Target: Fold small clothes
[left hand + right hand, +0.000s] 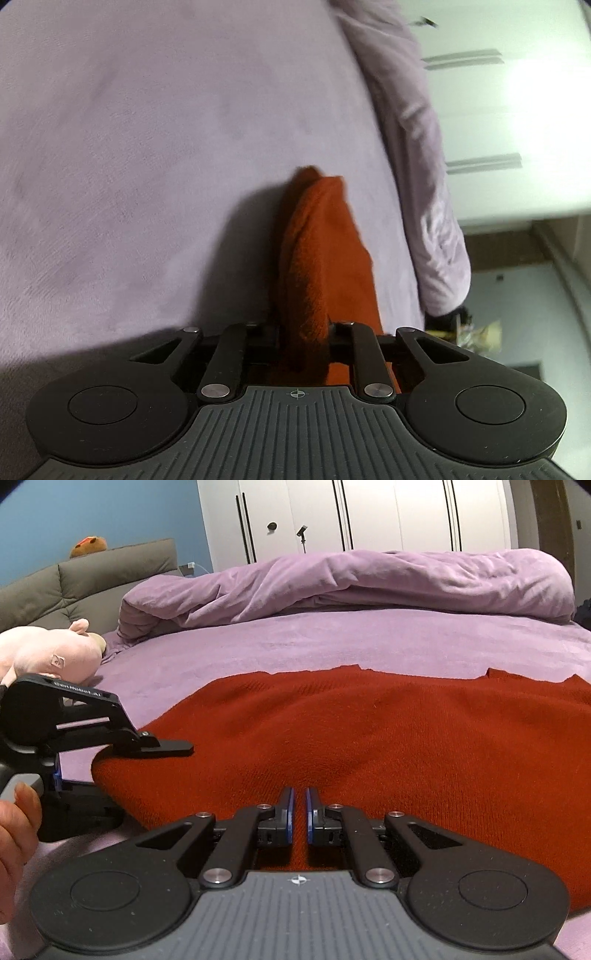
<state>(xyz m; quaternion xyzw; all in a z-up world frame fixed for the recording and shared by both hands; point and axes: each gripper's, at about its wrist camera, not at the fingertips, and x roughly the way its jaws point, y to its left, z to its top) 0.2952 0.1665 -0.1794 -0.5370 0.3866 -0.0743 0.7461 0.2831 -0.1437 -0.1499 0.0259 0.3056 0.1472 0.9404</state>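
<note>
A red knit garment [369,738] lies spread flat on the purple bed sheet [258,653]. In the right wrist view my right gripper [300,805] sits at the garment's near edge. Its blue pads are almost together, and a thin ridge of red fabric is pinched between them. My left gripper [162,753] is at the garment's left edge, with one black finger lying over the cloth. In the left wrist view a bunched fold of the red garment [321,251] rises from between the left gripper [306,332] jaws and hides the fingertips. A person's hand [14,830] holds the left gripper's handle.
A pink plush toy [55,657] lies at the left of the bed. A rumpled purple duvet [351,583] is piled along the far side. A grey padded headboard [92,579] and white wardrobe doors [369,513] stand beyond. The bed edge [436,221] drops off to the right in the left wrist view.
</note>
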